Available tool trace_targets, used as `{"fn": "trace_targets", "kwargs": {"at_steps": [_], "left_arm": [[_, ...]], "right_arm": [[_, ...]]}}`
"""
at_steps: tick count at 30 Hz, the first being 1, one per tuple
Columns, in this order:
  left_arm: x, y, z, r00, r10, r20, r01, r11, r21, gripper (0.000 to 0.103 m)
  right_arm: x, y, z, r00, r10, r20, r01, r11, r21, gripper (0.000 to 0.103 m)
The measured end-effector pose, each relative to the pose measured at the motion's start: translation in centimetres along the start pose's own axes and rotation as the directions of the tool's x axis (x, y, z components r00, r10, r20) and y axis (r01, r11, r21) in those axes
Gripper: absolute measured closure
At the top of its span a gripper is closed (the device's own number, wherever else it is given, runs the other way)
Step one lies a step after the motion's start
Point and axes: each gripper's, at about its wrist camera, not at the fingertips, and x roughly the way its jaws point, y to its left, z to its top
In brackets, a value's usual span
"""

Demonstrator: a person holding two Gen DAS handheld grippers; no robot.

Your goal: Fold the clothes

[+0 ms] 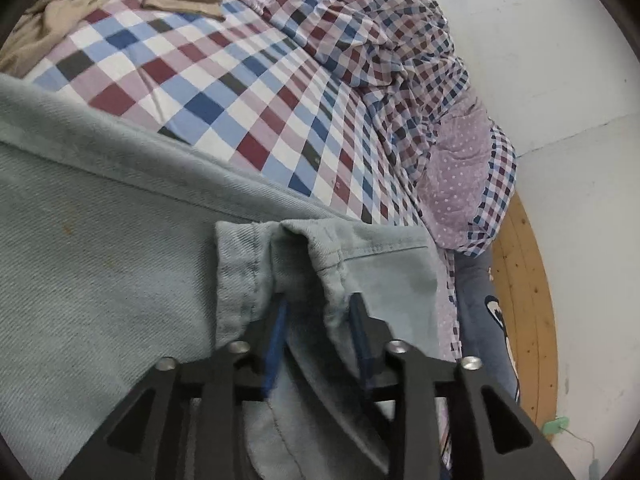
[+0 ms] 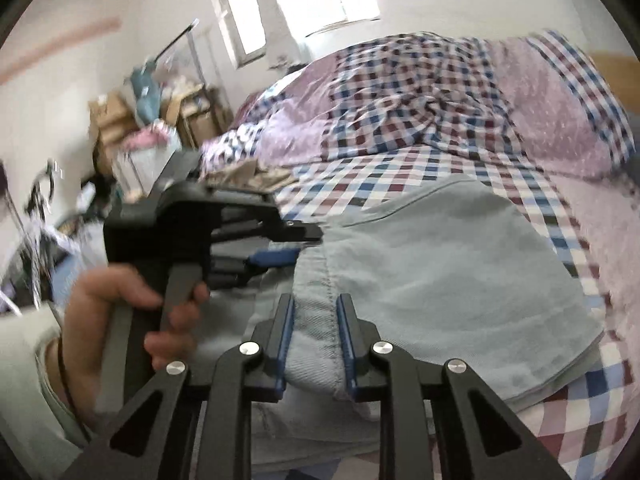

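Observation:
Pale blue denim jeans (image 1: 100, 260) lie folded across the checked bed sheet (image 1: 192, 72). In the left wrist view my left gripper (image 1: 318, 304) is shut on a bunched hem of the jeans, with cloth pinched between its blue pads. The right wrist view shows the same jeans (image 2: 440, 272) with a stitched edge running between the fingers of my right gripper (image 2: 316, 308), which is shut on it. The left gripper (image 2: 304, 246) sits just left of that, held by a hand (image 2: 104, 312), its tips at the same edge of the denim.
A crumpled beige garment (image 1: 80, 0) lies at the far end of the bed. A checked and lilac duvet (image 2: 460, 92) is heaped along the wall side. Dark blue printed cloth (image 1: 484, 320) hangs over the bed edge above a wooden floor (image 1: 524, 300). Boxes and clutter (image 2: 116, 120) stand near the window.

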Motion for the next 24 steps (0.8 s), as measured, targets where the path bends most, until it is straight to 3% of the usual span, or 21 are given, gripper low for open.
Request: {"fn": "trace_targets", "kwargs": {"at_steps": [2,5,11,16,17,19,20,21,24], "left_arm": [[-0.6,-0.6,-0.4,1.0,0.008,0.011,-0.009,1.0,0.01,0.034],[-1.4,-1.0,-1.3,1.0,0.007,0.004,-0.007,1.0,0.01,0.024],[0.2,-1.8,-2.2,0.99,-0.1,-0.095,0.099,0.995,-0.022,0.023],[1.4,-0.9,-1.3,0.985,-0.162,-0.054,0.158,0.985,-0.07,0.024],[1.3,-0.5,-1.1,0.983,-0.183,-0.029,0.18,0.979,-0.091,0.026],[1.2,-0.2,-0.7,0.983,-0.181,-0.012,0.18,0.979,-0.092,0.042],[1.1,-0.1,-0.5,0.984,-0.18,-0.004,0.178,0.98,-0.091,0.067],[1.1,0.0,-0.4,0.987,-0.161,-0.007,0.16,0.983,-0.092,0.086],[1.1,-0.1,-0.4,0.989,-0.148,-0.025,0.145,0.986,-0.085,0.088]], "right_arm": [[0.0,-1.1,0.3,1.0,0.024,0.01,-0.024,0.998,0.057,0.081],[-0.4,-2.1,0.8,0.999,0.04,0.031,-0.043,0.993,0.107,0.081],[-1.0,-2.9,1.7,0.995,0.074,0.062,-0.083,0.984,0.155,0.081],[-1.1,-2.6,1.5,0.995,0.095,0.044,-0.1,0.986,0.134,0.081],[-0.9,-2.4,1.4,0.994,0.105,0.029,-0.108,0.987,0.122,0.081],[-0.5,-1.8,1.0,0.995,0.099,-0.004,-0.099,0.992,0.076,0.08],[-0.4,-1.4,0.8,0.996,0.086,-0.016,-0.086,0.995,0.046,0.079],[-0.3,-0.9,0.5,0.997,0.069,-0.024,-0.068,0.998,0.011,0.079],[-0.1,0.9,-0.2,1.0,-0.016,-0.025,0.013,0.993,-0.115,0.075]]}}
